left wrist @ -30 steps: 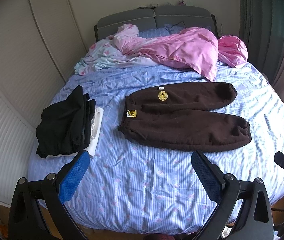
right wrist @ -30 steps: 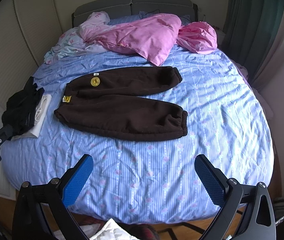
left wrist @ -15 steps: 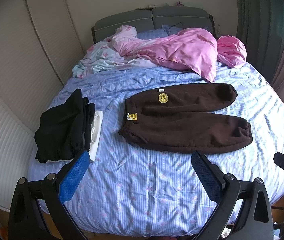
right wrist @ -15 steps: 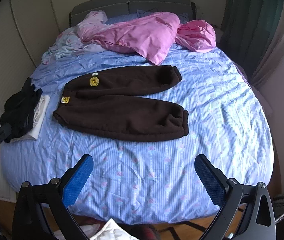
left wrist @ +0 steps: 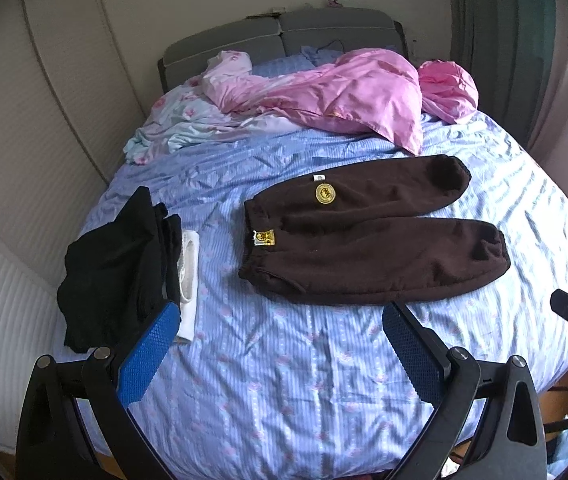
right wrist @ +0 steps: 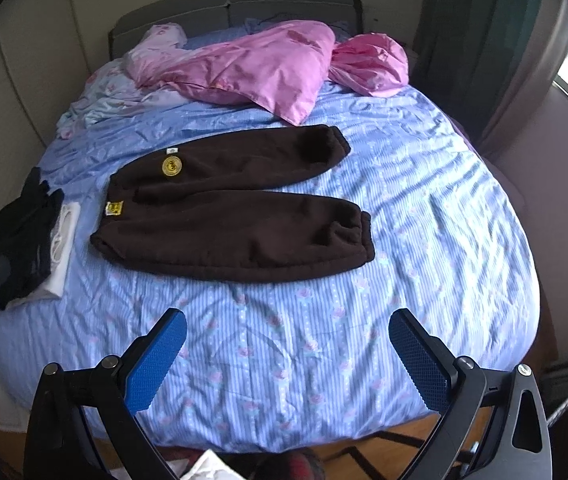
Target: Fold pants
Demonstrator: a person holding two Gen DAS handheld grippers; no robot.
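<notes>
Dark brown fleece pants (left wrist: 367,240) (right wrist: 228,216) lie flat on the blue striped bedspread (left wrist: 284,368) (right wrist: 284,340), waistband to the left, both legs stretched to the right and slightly spread. A round yellow patch (left wrist: 325,192) (right wrist: 172,165) and a yellow label (left wrist: 264,237) sit near the waist. My left gripper (left wrist: 280,344) hangs open above the bed's near edge, short of the pants. My right gripper (right wrist: 284,344) is also open, nothing between its blue pads, in front of the near leg.
A stack of black garments (left wrist: 116,268) (right wrist: 20,236) on a white folded item (left wrist: 188,276) lies at the bed's left edge. Pink bedding (left wrist: 343,96) (right wrist: 252,68) is heaped by the grey headboard (left wrist: 284,36). A wall flanks the left, curtains (right wrist: 483,40) the right.
Both grippers have drawn back and risen a little, so the bed and pants sit slightly lower and farther in view. The pants have not moved; both grippers remain open.
</notes>
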